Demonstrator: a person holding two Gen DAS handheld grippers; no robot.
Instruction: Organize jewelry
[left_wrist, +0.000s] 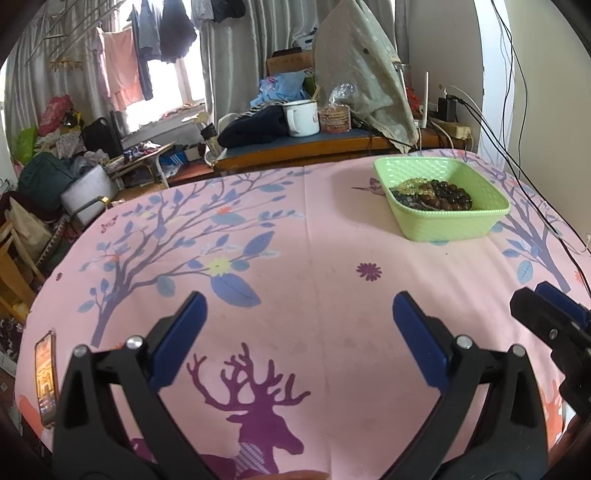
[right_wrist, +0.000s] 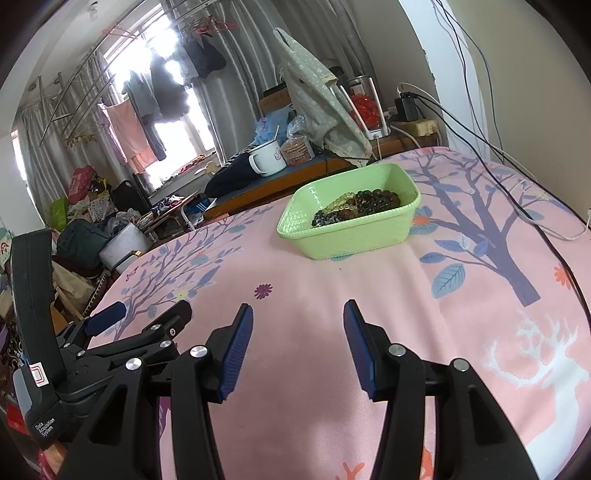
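Observation:
A light green plastic basket (left_wrist: 454, 221) stands on the pink tablecloth at the far right; it also shows in the right wrist view (right_wrist: 354, 236). In it lie beaded bracelets (left_wrist: 436, 194), dark, brown and yellowish, also visible in the right wrist view (right_wrist: 358, 205). My left gripper (left_wrist: 297, 304) is open and empty, low over the cloth, well short of the basket. My right gripper (right_wrist: 298, 314) is open and empty, also short of the basket. Each gripper shows in the other's view: the right one (left_wrist: 546, 317) and the left one (right_wrist: 144, 314).
A phone (left_wrist: 46, 376) lies at the table's left edge. Behind the table stands a desk with a white mug (left_wrist: 301, 118), a dark garment and a cloth-covered object (left_wrist: 362, 74). Cables (right_wrist: 517, 192) run over the cloth's right side. Clutter fills the floor at left.

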